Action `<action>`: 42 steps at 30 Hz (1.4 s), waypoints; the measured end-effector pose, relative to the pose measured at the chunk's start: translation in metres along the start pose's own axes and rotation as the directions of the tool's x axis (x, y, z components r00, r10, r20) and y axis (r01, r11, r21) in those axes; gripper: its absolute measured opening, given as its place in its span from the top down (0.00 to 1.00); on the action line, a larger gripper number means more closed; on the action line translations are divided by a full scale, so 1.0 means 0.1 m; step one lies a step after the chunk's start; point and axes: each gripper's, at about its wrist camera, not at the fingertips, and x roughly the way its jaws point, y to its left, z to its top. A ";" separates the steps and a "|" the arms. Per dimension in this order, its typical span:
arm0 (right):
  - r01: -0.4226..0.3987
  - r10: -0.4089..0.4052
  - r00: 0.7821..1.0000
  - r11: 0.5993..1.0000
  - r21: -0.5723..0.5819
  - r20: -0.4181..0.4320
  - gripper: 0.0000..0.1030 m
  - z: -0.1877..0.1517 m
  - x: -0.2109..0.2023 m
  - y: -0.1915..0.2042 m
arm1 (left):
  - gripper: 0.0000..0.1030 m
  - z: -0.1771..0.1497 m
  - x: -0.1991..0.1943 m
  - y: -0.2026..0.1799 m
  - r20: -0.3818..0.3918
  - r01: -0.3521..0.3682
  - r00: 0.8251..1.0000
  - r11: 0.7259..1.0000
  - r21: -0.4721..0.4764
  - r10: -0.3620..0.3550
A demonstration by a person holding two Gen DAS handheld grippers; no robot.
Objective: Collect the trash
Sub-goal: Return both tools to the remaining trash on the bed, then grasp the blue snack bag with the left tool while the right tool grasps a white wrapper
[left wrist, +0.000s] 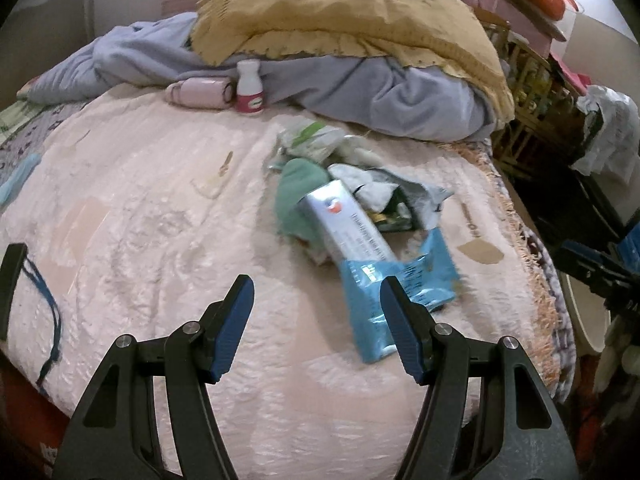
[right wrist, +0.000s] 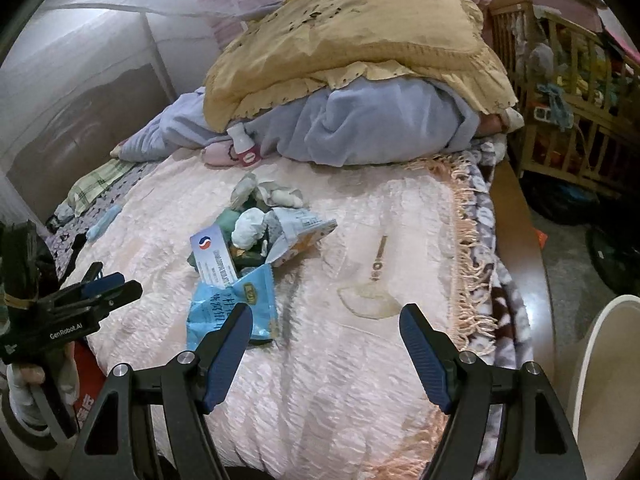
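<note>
The blue wrapper [left wrist: 394, 292] lay on the bed [left wrist: 160, 208] just beyond the left gripper [left wrist: 316, 328], fingers wide; the right gripper [right wrist: 326, 344] also gaped empty.

Left tool [left wrist: 316, 304] spread wide over pink bed cover [left wrist: 160, 240], blue wrapper [left wrist: 384, 284] at 1 o'clock, white carton [left wrist: 344, 220] beyond, small bottle [left wrist: 249, 86] at 12 o'clock

Glossy blue wrapper [left wrist: 396, 280], textured bedspread [left wrist: 160, 240]
</note>
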 end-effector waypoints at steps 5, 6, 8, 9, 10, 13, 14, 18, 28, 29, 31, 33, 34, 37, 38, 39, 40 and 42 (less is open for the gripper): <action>-0.010 0.009 1.000 1.000 -0.027 -0.023 0.29 0.02 0.11 0.08 | 0.37 -0.03 0.07 0.06 -0.020 0.021 1.000 1.000 -0.024 -0.021; -0.012 0.011 1.000 0.999 -0.036 -0.028 0.29 0.02 0.13 0.10 | 0.37 -0.04 0.07 0.06 -0.021 0.025 0.999 0.999 -0.025 -0.025; -0.030 0.028 0.999 0.998 -0.063 -0.045 0.29 0.02 0.21 0.15 | 0.37 -0.05 0.09 0.05 -0.023 0.029 0.999 0.999 -0.021 -0.030; -0.045 0.041 0.998 0.996 -0.075 -0.055 0.29 0.03 0.26 0.18 | 0.37 -0.05 0.11 0.05 -0.028 0.033 0.999 0.999 -0.019 -0.034; -0.068 0.061 0.995 0.994 -0.091 -0.075 0.29 0.03 0.33 0.21 | 0.37 -0.05 0.12 0.04 -0.032 0.038 0.999 0.999 -0.017 -0.039; -0.108 0.091 0.986 0.987 -0.119 -0.138 0.29 0.05 0.55 0.27 | 0.37 -0.07 0.17 0.00 -0.048 0.060 0.997 0.998 -0.008 -0.060; -0.102 0.082 0.985 0.987 -0.126 -0.152 0.29 0.05 0.61 0.29 | 0.37 -0.08 0.19 -0.02 -0.056 0.069 0.996 0.998 -0.004 -0.069; -0.106 0.084 0.985 0.984 -0.140 -0.153 0.29 0.05 0.67 0.31 | 0.37 -0.10 0.37 -0.10 -0.087 0.096 0.992 0.995 0.009 -0.095; -0.069 0.055 0.991 0.991 -0.118 -0.119 0.29 0.22 0.75 0.17 | 0.38 -0.10 0.92 -0.21 -0.168 0.210 0.961 0.975 -0.065 -0.218; -0.068 0.056 0.992 0.991 -0.117 -0.110 0.29 0.27 0.77 0.16 | 0.40 -0.10 0.94 -0.21 -0.171 0.223 0.957 0.972 -0.075 -0.233; -0.068 0.058 0.994 0.990 -0.120 -0.091 0.28 0.38 0.82 0.17 | 0.55 -0.10 0.93 -0.22 -0.169 0.259 0.948 0.962 -0.081 -0.270; -0.063 0.053 0.996 0.988 -0.140 -0.078 0.28 0.54 0.93 0.22 | 0.62 -0.11 0.91 -0.23 -0.177 0.278 0.941 0.957 -0.078 -0.288; -0.063 0.051 0.996 0.986 -0.155 -0.078 0.28 0.60 0.99 0.24 | 0.63 -0.11 0.89 -0.23 -0.183 0.294 0.935 0.953 -0.074 -0.303; -0.054 0.034 0.995 0.978 -0.201 -0.099 0.23 0.81 1.27 0.31 | 0.68 -0.11 0.80 -0.22 -0.193 0.319 0.926 0.946 -0.057 -0.324; -0.050 0.024 0.992 0.976 -0.211 -0.124 0.23 0.86 1.40 0.31 | 0.69 -0.11 0.76 -0.22 -0.198 0.327 0.923 0.944 -0.050 -0.330; -0.044 0.013 0.989 0.976 -0.214 -0.145 0.23 0.88 1.52 0.31 | 0.70 -0.11 0.74 -0.21 -0.200 0.331 0.922 0.943 -0.041 -0.332; -0.043 0.007 0.986 0.977 -0.211 -0.167 0.23 0.89 1.64 0.30 | 0.70 -0.12 0.68 -0.21 -0.199 0.331 0.923 0.943 -0.026 -0.330; -0.059 0.018 0.976 0.981 -0.184 -0.216 0.37 0.85 1.82 0.26 | 0.71 -0.15 0.63 -0.19 -0.198 0.328 0.925 0.944 -0.017 -0.325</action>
